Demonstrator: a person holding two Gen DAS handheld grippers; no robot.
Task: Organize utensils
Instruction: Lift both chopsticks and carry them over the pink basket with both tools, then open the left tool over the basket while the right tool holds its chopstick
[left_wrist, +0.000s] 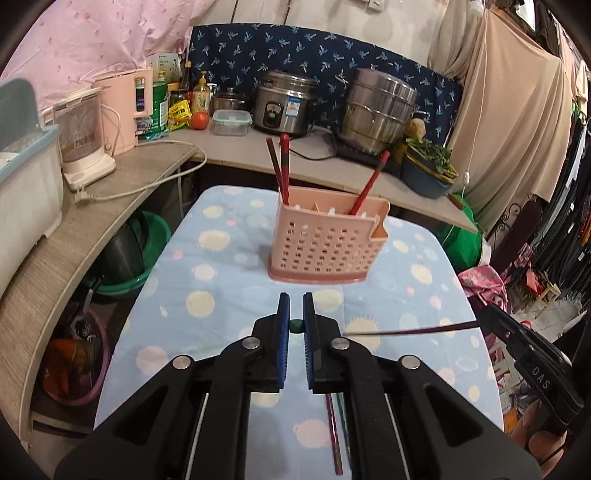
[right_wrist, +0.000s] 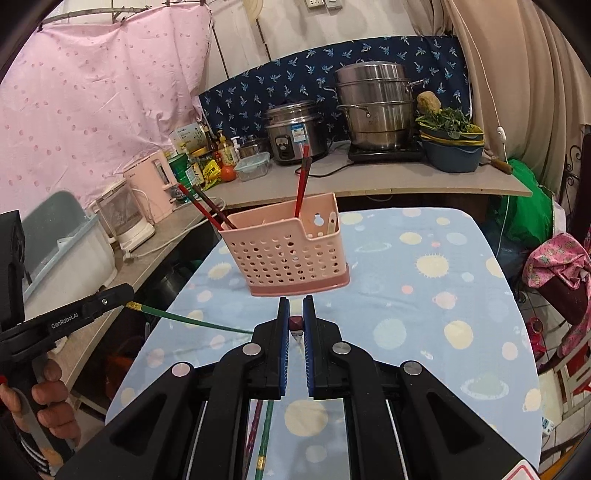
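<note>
A pink perforated utensil basket (left_wrist: 325, 243) (right_wrist: 288, 251) stands on the spotted blue table cloth ahead of both grippers, with red and dark chopsticks (left_wrist: 283, 166) (right_wrist: 301, 181) leaning in it. My left gripper (left_wrist: 295, 299) (right_wrist: 127, 293) is shut on a green chopstick (left_wrist: 296, 326) (right_wrist: 192, 319) near its gold-banded end; the stick juts sideways in the air. My right gripper (right_wrist: 295, 301) (left_wrist: 484, 314) is shut on a maroon chopstick (right_wrist: 296, 323) (left_wrist: 406, 330), also held crosswise. Both grippers hover above the table, short of the basket. Two more chopsticks (left_wrist: 334, 435) (right_wrist: 264, 435) lie on the cloth under the grippers.
A wooden counter (left_wrist: 240, 151) wraps behind and to the left, holding a rice cooker (left_wrist: 284, 107), a steel steamer pot (left_wrist: 376, 110), a pink kettle (left_wrist: 125, 107), a blender and bottles. Basins sit under the counter (left_wrist: 140, 251). A person's hand (right_wrist: 44, 398) grips the left handle.
</note>
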